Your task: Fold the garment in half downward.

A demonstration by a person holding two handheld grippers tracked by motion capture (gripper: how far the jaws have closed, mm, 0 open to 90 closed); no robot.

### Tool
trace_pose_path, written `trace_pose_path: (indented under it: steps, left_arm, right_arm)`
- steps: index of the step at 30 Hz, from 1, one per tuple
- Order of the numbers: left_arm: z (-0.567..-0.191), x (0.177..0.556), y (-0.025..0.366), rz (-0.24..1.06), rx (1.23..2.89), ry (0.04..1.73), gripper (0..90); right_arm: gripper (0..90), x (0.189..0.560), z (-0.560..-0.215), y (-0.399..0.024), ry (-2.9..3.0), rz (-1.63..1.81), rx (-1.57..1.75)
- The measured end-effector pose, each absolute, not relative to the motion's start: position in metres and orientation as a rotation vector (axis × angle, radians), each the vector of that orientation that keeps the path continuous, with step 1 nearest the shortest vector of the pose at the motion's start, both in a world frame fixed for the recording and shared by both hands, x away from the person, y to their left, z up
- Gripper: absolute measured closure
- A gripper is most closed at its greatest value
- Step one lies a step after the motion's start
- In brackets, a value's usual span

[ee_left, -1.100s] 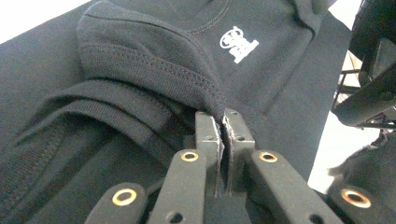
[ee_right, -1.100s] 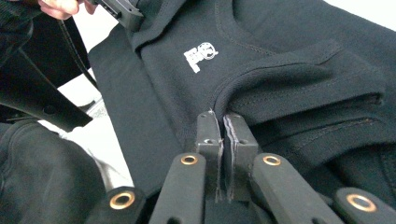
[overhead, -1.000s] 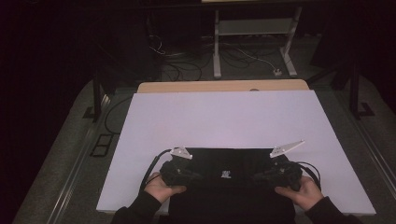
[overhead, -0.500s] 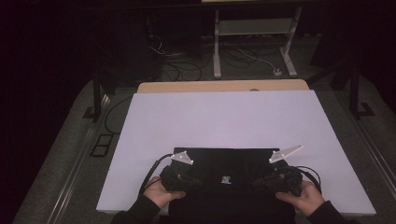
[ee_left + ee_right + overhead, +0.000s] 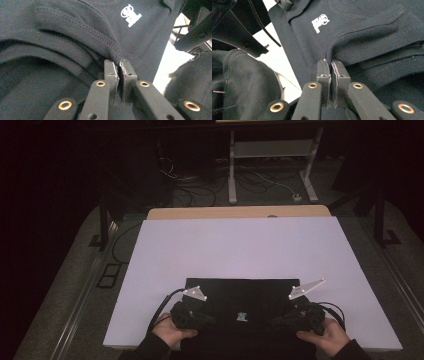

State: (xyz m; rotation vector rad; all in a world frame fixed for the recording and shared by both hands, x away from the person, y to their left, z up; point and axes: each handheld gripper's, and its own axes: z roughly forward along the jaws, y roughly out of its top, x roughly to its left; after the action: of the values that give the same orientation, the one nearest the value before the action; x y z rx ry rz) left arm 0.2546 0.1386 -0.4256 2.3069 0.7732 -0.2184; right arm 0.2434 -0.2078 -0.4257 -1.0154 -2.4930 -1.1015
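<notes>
At 6 o'clock on white sheet (image 5: 240, 245): black garment (image 5: 245, 297) with small white logo (image 5: 242, 316), near edge hanging over table front. Left gripper (image 5: 197, 317) at 7 o'clock, jaws clamped on stitched fabric fold (image 5: 110, 47). Right gripper (image 5: 292, 320) at 5 o'clock, jaws pinched on matching fold (image 5: 352, 42). Wooden table edge (image 5: 235, 212) at 12 o'clock.

Black garment (image 5: 240, 295), white logo (image 5: 242, 316); white table cover (image 5: 240, 245).
</notes>
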Motion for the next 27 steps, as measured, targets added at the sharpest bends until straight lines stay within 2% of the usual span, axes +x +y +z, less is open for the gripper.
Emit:
trace_pose_path:
  steps: [7,12,16,22,25,27]
  left_arm:
    - [-0.424,0.248,0.137,-0.189,2.335,0.735,82.9]
    - [-0.422,0.245,0.139,-0.168,2.345,0.731,76.8]
    - [-0.419,0.244,0.141,-0.156,2.354,0.724,70.5]
    - [-0.414,0.242,0.143,-0.148,2.338,0.721,52.8]
    - [-0.411,0.246,0.146,-0.160,2.312,0.763,51.7]
    - [-0.408,0.248,0.147,-0.133,2.304,0.770,46.4]
  right_arm:
    - [83.2,0.239,-0.426,-0.208,-2.493,-1.077,-1.019]
    - [78.4,0.235,-0.422,-0.211,-2.496,-1.087,-1.031]
    - [69.4,0.232,-0.418,-0.213,-2.512,-1.097,-1.033]
    - [61.9,0.227,-0.408,-0.218,-2.549,-1.141,-1.044]
    - [53.7,0.228,-0.405,-0.220,-2.557,-1.146,-1.061]
    - [46.9,0.228,-0.404,-0.221,-2.581,-1.147,-1.074]
